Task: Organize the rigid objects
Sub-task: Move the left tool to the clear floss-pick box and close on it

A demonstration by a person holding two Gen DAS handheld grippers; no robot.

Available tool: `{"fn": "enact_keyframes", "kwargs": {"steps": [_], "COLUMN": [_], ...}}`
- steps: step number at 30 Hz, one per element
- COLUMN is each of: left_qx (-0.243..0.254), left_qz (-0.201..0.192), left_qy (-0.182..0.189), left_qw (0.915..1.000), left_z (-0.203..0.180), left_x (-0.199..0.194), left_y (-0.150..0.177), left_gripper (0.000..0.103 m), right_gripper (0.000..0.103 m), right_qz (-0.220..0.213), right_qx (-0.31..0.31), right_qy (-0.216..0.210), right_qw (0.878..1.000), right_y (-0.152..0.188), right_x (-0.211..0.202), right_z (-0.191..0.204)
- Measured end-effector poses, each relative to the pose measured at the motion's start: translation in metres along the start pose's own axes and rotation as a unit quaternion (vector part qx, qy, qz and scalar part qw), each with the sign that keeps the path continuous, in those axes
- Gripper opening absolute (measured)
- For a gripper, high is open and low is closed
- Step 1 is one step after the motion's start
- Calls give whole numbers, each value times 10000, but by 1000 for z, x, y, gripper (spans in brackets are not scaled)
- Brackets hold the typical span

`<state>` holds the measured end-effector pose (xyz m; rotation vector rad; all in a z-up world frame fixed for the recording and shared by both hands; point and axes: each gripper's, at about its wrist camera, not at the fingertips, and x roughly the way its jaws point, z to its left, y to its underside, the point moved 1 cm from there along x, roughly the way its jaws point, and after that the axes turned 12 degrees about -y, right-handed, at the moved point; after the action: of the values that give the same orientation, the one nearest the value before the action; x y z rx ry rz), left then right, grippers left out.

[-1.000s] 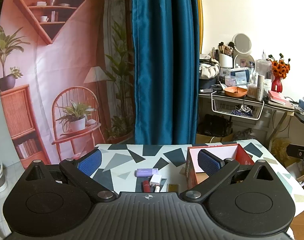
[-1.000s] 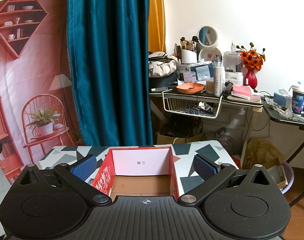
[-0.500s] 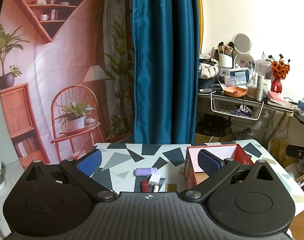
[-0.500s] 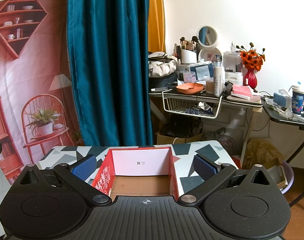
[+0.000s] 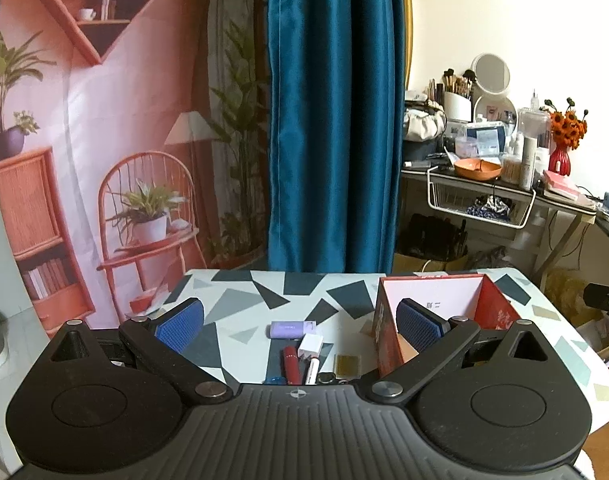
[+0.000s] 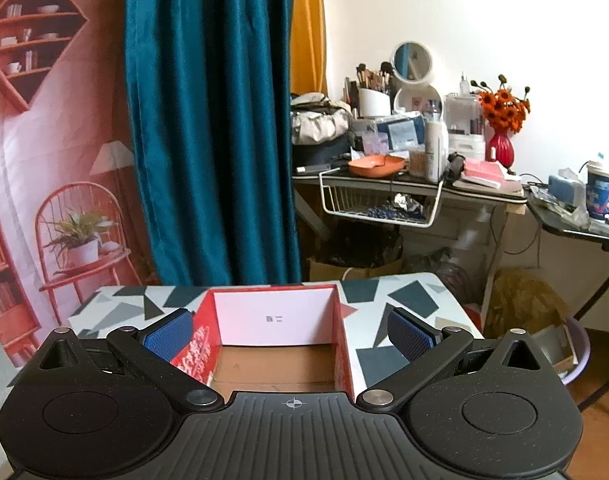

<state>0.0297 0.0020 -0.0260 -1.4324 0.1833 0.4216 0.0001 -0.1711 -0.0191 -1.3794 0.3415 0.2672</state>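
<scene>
Patterned table (image 5: 304, 292) under me, red box (image 6: 278, 344) open on its right half. My right gripper (image 6: 288, 332) hangs over it, jaws wide, nothing held. My left gripper (image 5: 300, 322), spread and empty too, faces the lilac case (image 5: 290, 329), red tube (image 5: 290, 362) and white block (image 5: 310, 346) left of the box.
</scene>
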Motion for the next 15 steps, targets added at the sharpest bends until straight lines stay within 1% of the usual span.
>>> {"fn": "enact_keyframes", "kwargs": {"steps": [2, 6, 11, 15], "left_qx": [25, 51, -64, -174], "left_qz": [48, 179, 460, 670], "left_qy": [-5, 15, -14, 68], "left_qw": [10000, 9998, 9989, 9976], "left_z": [-2, -4, 1, 7], "left_x": [9, 32, 62, 83], "left_y": [3, 14, 33, 50], "left_gripper": [103, 103, 103, 103], "right_gripper": [103, 103, 103, 103], "right_qz": [30, 164, 348, 416], "right_qx": [-24, -90, -97, 3], "right_qy": [19, 17, 45, 69], "right_qw": [10000, 9998, 9993, 9991], "right_y": [3, 12, 28, 42], "right_x": [10, 42, 76, 92], "right_z": [-4, -14, -25, -35]}}
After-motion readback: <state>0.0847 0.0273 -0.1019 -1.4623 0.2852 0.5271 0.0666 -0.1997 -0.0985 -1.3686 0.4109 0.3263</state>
